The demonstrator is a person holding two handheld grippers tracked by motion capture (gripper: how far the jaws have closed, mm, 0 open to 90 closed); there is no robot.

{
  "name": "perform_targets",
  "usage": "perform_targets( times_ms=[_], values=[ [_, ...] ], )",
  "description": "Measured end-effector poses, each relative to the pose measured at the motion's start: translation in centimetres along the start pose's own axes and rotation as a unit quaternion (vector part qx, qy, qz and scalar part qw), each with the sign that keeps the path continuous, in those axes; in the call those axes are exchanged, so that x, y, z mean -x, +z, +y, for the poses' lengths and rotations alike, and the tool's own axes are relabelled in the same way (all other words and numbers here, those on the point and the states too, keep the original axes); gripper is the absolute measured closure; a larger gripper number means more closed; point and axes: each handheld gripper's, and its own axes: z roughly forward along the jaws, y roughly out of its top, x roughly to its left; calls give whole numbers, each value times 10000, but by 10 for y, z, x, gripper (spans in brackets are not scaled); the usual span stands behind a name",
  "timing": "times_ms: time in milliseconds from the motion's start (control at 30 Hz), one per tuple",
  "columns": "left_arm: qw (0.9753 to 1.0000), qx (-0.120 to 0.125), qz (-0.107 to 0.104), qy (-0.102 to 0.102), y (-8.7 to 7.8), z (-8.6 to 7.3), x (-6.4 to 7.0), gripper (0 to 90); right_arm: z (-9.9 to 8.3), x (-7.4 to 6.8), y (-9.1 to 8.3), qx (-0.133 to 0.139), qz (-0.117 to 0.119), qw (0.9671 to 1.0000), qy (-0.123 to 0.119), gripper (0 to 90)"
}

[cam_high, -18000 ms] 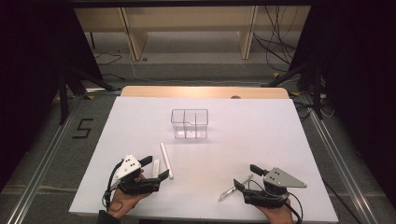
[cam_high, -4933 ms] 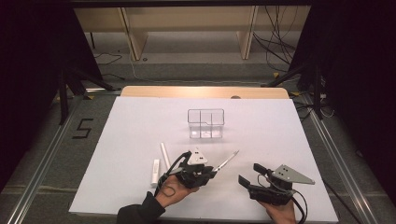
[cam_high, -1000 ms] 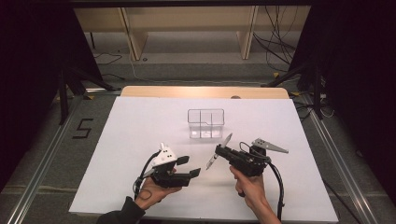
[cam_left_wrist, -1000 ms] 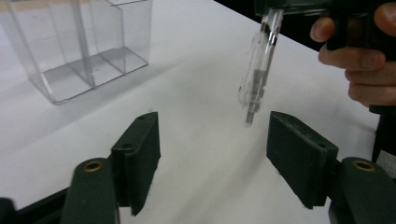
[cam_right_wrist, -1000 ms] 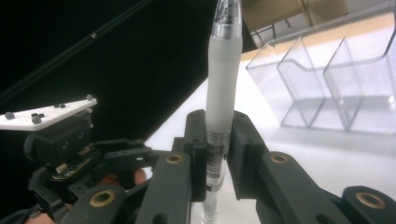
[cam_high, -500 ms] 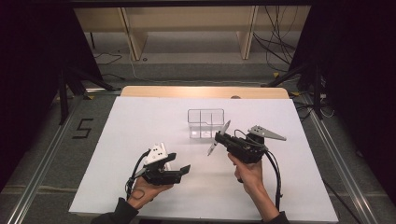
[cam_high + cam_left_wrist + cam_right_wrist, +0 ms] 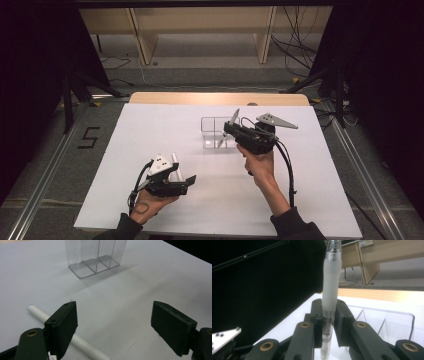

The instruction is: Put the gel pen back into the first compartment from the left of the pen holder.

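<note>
A clear plastic holder (image 7: 214, 132) with several compartments stands mid-table. My right gripper (image 7: 227, 129) is shut on a translucent pen (image 7: 234, 118), held nearly upright over the holder's right side. In the right gripper view the pen (image 7: 331, 285) stands clamped between the jaws, above the holder (image 7: 402, 320). My left gripper (image 7: 187, 181) rests open near the front left. A white marker (image 7: 82, 345) lies on the table just left of its left jaw, and the holder (image 7: 96, 255) stands farther ahead. In the high view the marker (image 7: 174, 159) pokes out behind the left gripper.
The white table (image 7: 150, 125) has a wooden strip (image 7: 215, 98) along its far edge. A black "5" (image 7: 90, 137) is marked on the floor at the left. Cables and stands lie on the floor beyond the table.
My right gripper has carried the pen forward from the table's front to over the holder and tipped it upright. My left gripper has drawn back toward the front left, open.
</note>
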Motion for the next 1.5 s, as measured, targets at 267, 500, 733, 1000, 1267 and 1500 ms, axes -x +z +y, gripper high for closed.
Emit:
perform_targets(
  times_ms=[267,500,733,1000,1267,1500],
  values=[
    [9995,-13,240,-193,-5,-3,-8,194,16,1,19,-26,-98,9999,-47,794],
    [9990,-15,333,-287,-9,-5,-13,191,27,-1,35,-65,-159,9998,-128,794],
    [9986,-31,398,-360,-11,-7,-14,187,30,2,49,-123,-354,9992,-148,793],
    [9983,-80,438,-365,-10,-8,-15,184,33,5,66,-218,-571,9978,-248,792],
    [9984,-6,393,-399,-13,-9,-17,182,30,10,81,-361,-740,9964,-225,792],
    [9983,189,307,-452,-16,-9,-22,180,26,14,89,-485,-841,9950,-218,791]
  ],
)
